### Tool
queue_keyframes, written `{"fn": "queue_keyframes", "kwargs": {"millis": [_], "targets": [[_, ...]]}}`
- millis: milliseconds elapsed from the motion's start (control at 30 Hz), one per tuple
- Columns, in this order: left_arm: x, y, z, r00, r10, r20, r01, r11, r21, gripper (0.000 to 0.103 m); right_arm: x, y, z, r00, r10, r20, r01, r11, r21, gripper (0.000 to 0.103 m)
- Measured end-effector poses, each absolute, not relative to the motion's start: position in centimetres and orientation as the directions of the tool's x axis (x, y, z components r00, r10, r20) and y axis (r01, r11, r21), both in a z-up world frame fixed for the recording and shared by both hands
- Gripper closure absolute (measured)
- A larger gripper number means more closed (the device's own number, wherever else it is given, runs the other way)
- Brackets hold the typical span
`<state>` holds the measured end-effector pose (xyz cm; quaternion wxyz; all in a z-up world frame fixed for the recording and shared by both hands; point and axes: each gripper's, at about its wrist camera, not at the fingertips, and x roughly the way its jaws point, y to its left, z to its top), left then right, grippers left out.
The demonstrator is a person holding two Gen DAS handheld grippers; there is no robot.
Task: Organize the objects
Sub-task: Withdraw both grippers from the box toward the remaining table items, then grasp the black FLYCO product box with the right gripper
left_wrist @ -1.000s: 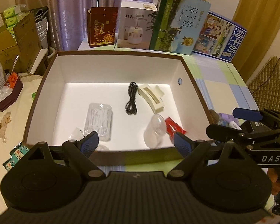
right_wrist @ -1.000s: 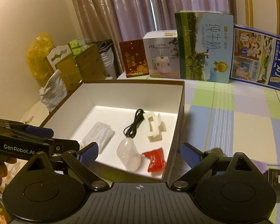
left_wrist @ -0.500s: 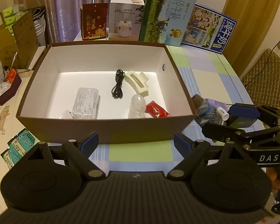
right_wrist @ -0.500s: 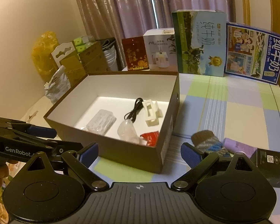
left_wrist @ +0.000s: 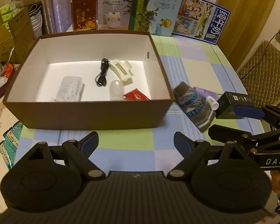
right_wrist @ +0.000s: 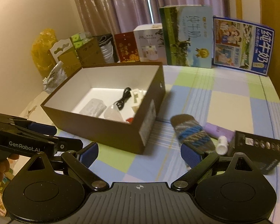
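Observation:
A brown box [left_wrist: 91, 112] [right_wrist: 106, 130] with a white inside holds a black cable [left_wrist: 102, 72], a cream clip [left_wrist: 121, 71], a clear case [left_wrist: 71, 89], a clear bottle [left_wrist: 116, 89] and a red packet [left_wrist: 136, 95]. To its right on the checked cloth lie a knitted sock [left_wrist: 194, 104] [right_wrist: 194, 134], a purple tube with a white cap [left_wrist: 207, 95] [right_wrist: 217, 133] and a black box [left_wrist: 233, 104] [right_wrist: 257, 149]. My left gripper [left_wrist: 136, 141] is open and empty, in front of the brown box. My right gripper [right_wrist: 140, 153] is open and empty, near the sock.
Tall cartons [left_wrist: 156, 9] [right_wrist: 240, 44] and small boxes [left_wrist: 113, 11] stand along the table's far edge. Cardboard boxes and bags [right_wrist: 65, 56] crowd the left side. A quilted chair [left_wrist: 265, 74] stands at the right. Small teal packs [left_wrist: 11, 136] lie at the near left.
Both grippers have pulled back and away from the brown box. The sock, purple tube and black box have come into view at its right. Both grippers stayed open.

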<state>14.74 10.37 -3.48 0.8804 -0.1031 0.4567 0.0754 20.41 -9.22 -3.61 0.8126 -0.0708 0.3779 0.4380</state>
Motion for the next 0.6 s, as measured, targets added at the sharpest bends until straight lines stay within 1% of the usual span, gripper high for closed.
{"fn": "queue_keyframes", "kwargs": {"millis": [333,600], "targets": [[16.1,5.7,-4.2,0.563,0.003,-0.827,-0.185,0.975,-0.122,0.018,21.8,-14.1,-3.8,0.351,0.637,-0.687,-0.740,0.638,0.214,0.011],[17.7,2.2,-5.3,0.560,-0.028,-0.828,-0.156,0.978,-0.139,0.018,24.6,-19.2,-4.1,0.409,0.586,-0.700,-0.689,0.701,0.184,0.011]]}}
